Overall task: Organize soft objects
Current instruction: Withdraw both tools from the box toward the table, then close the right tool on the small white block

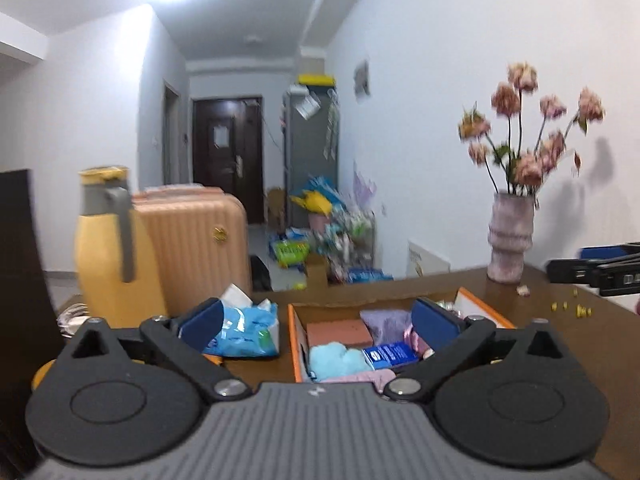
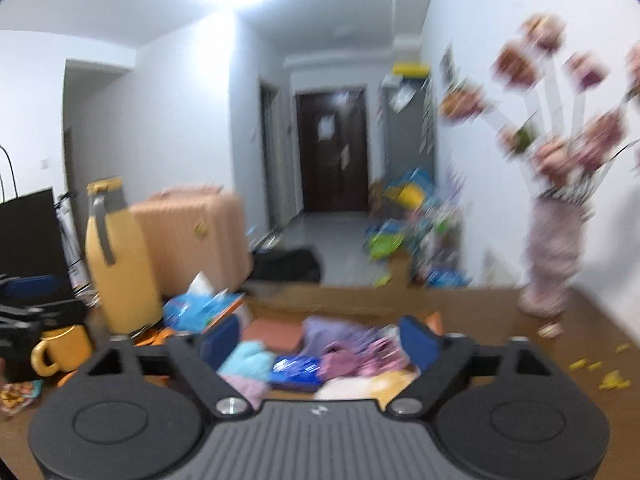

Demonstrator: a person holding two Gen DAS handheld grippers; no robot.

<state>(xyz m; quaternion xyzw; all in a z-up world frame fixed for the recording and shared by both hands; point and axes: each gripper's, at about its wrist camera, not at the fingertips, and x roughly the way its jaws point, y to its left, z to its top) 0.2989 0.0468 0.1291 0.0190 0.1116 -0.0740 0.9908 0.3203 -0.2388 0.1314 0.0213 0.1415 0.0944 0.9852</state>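
Soft objects (image 1: 340, 356) lie in an orange-edged cardboard box (image 1: 295, 344) on the wooden table (image 1: 560, 344): fluffy blue ball, lilac cloth, flat blue packet. Left gripper (image 1: 320, 320) spread wide, empty; right gripper (image 2: 318, 336) likewise, above the box.

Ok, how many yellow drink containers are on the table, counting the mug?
2: a tall yellow flask stands at the table's left side beside the tissue pack, and a yellow mug sits just in front of it. Others may be hidden behind the hand-held gripper.
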